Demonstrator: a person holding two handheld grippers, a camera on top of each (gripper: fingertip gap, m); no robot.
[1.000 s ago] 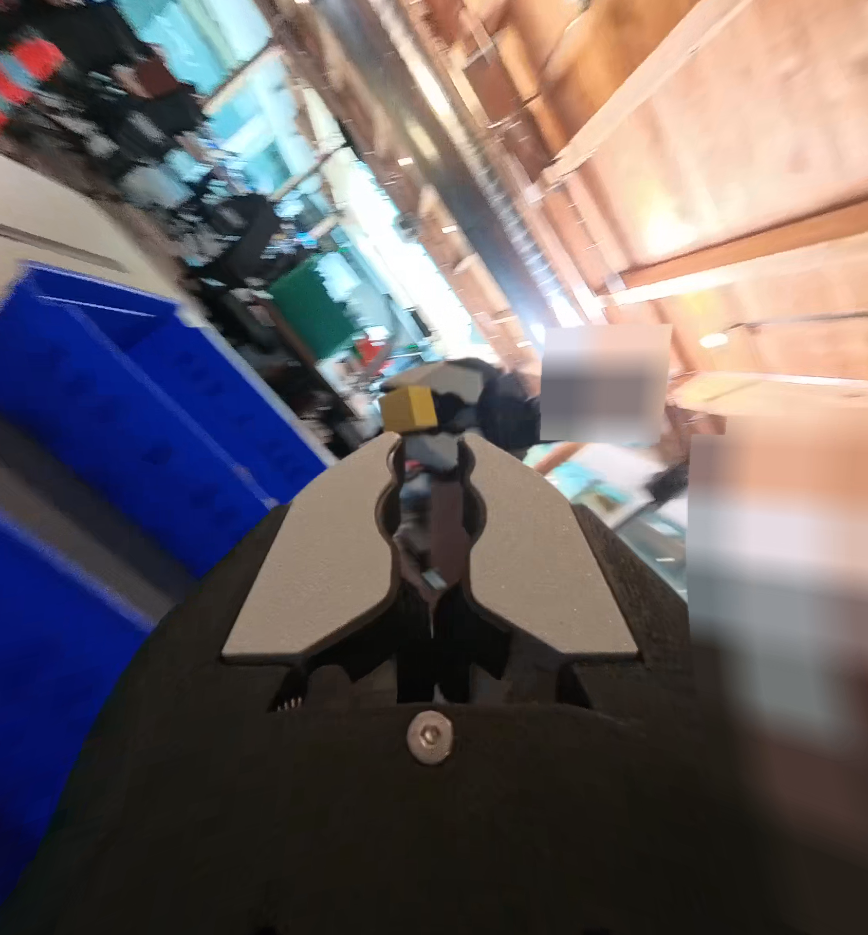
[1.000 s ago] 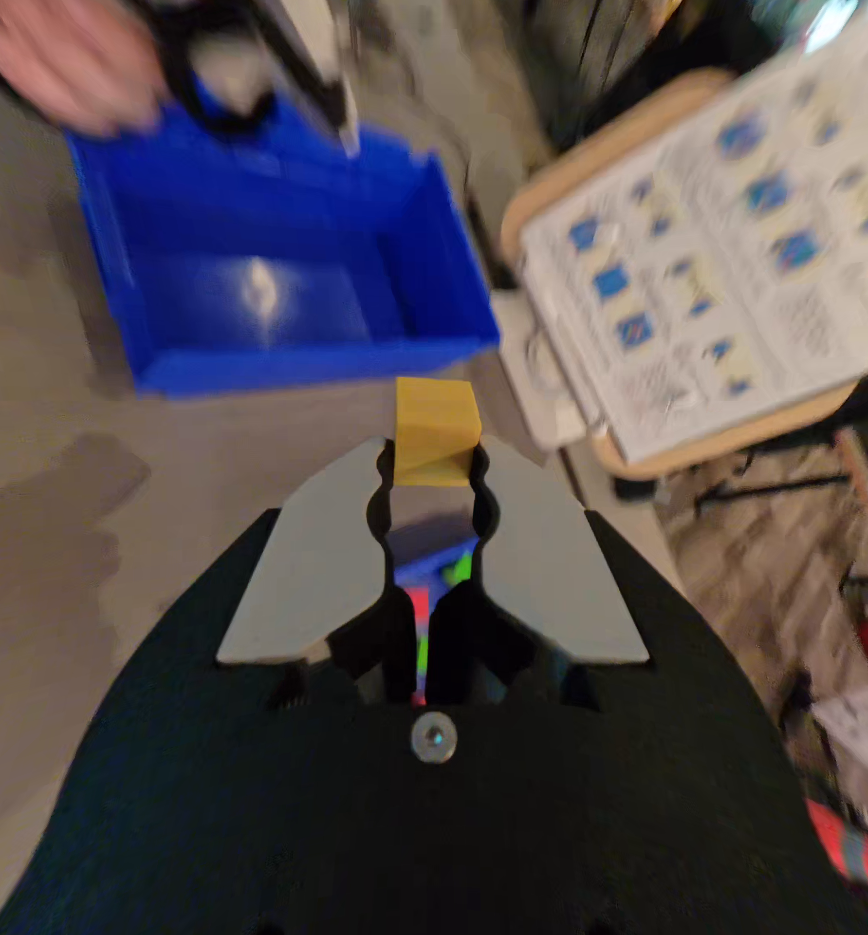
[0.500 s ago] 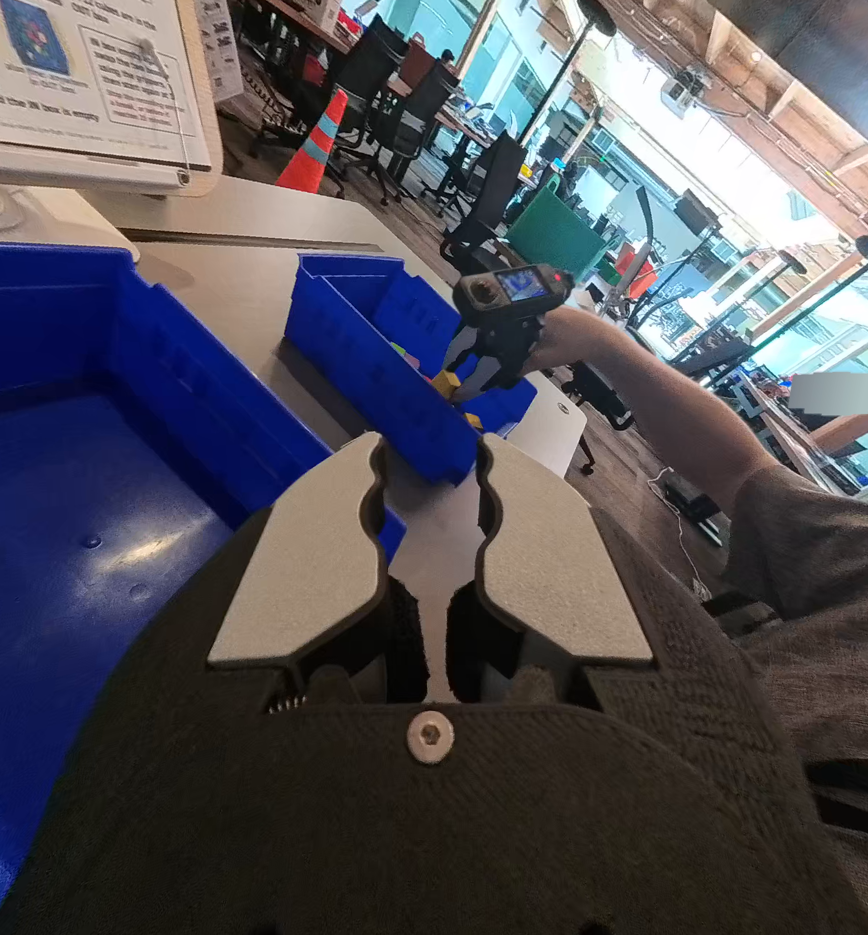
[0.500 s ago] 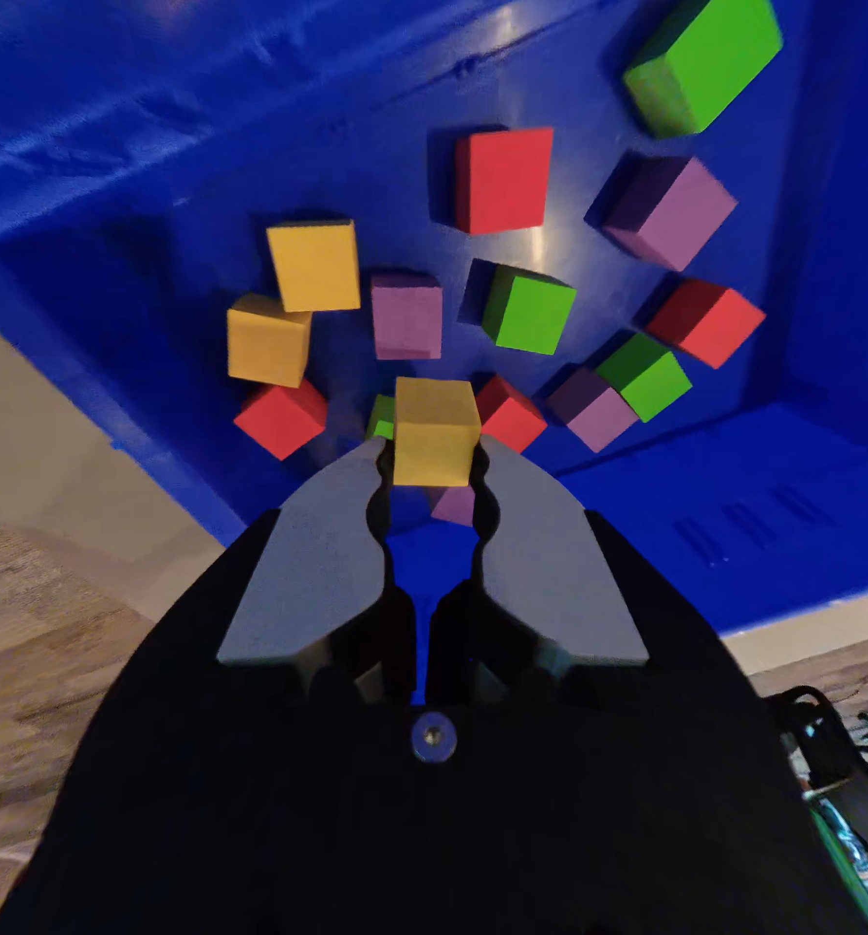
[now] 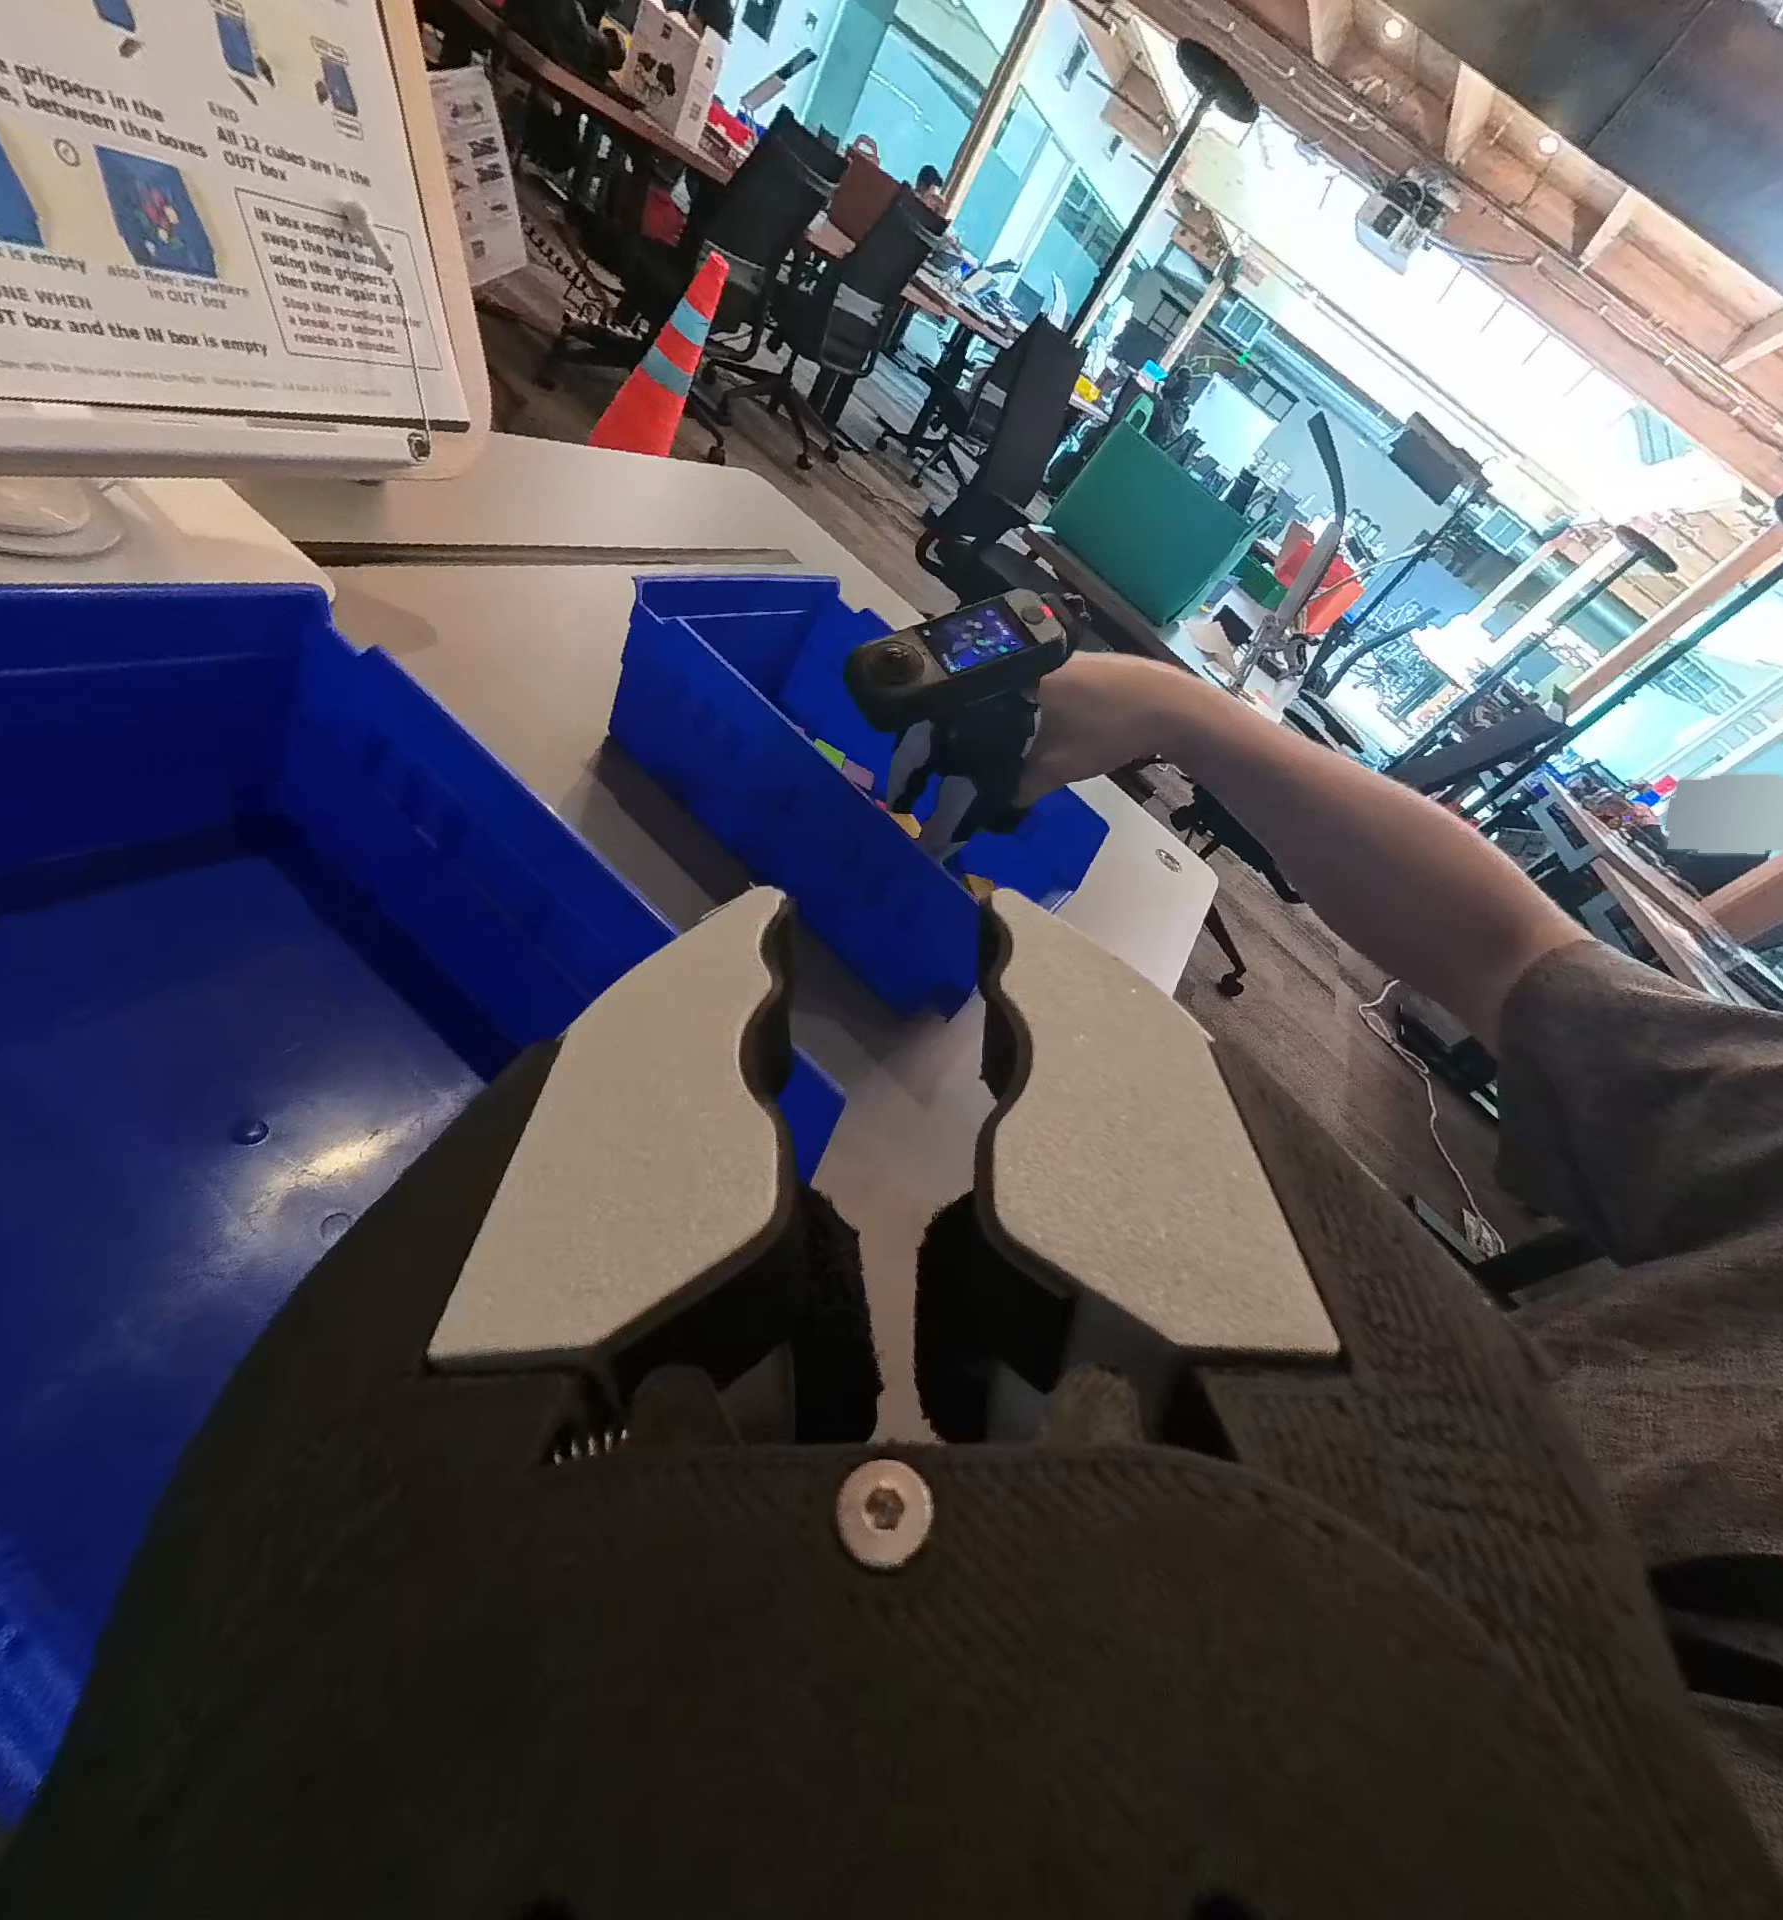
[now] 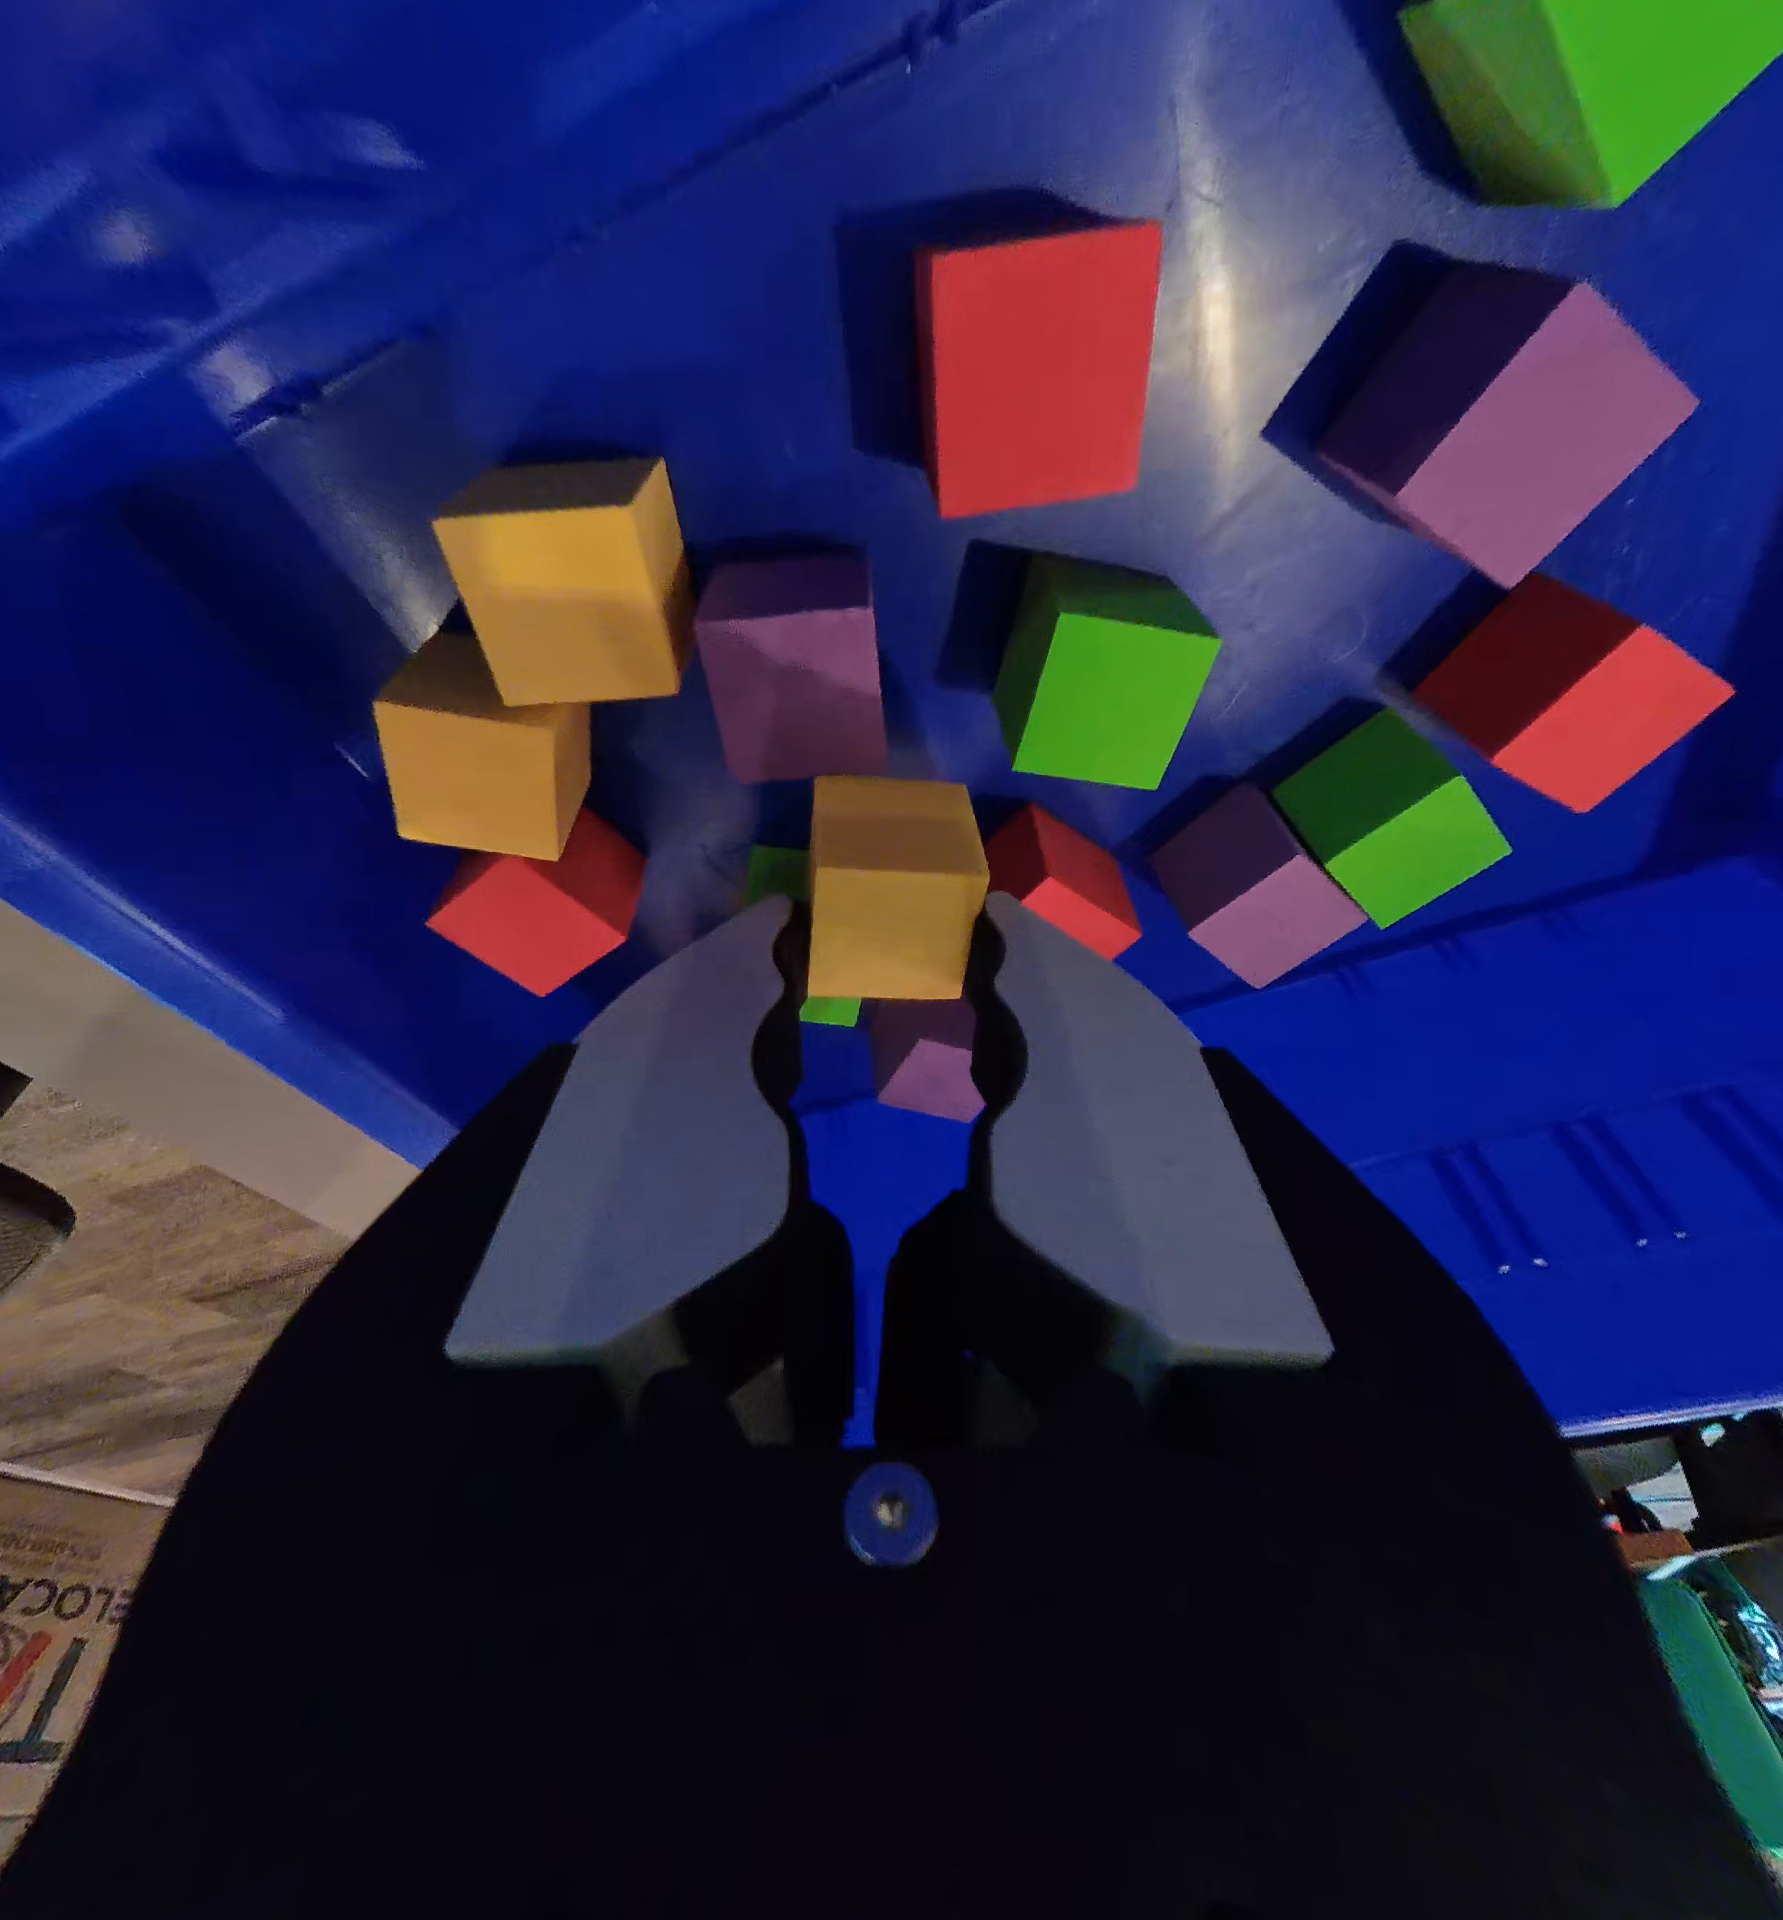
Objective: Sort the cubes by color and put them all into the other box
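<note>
Right wrist view: a yellow cube (image 6: 892, 894) is pinched by the right gripper (image 6: 889, 920) above a blue bin (image 6: 1552, 1174) of coloured cubes; the left gripper (image 5: 882, 940) is held spread, empty.

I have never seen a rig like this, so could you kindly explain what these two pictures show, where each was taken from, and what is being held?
There is no robot here: a person holds a pair of hand-operated tongs in each hand, and a camera on each looks forward along its two grey fingers.

The left wrist view shows the left tongs open and holding nothing, above a grey table beside a blue bin that shows nothing inside. Farther off, the person's arm reaches the other tongs into a second blue bin.

The right wrist view looks down into that bin. The right tongs grip a yellow cube above loose yellow, red, green and purple cubes.
</note>
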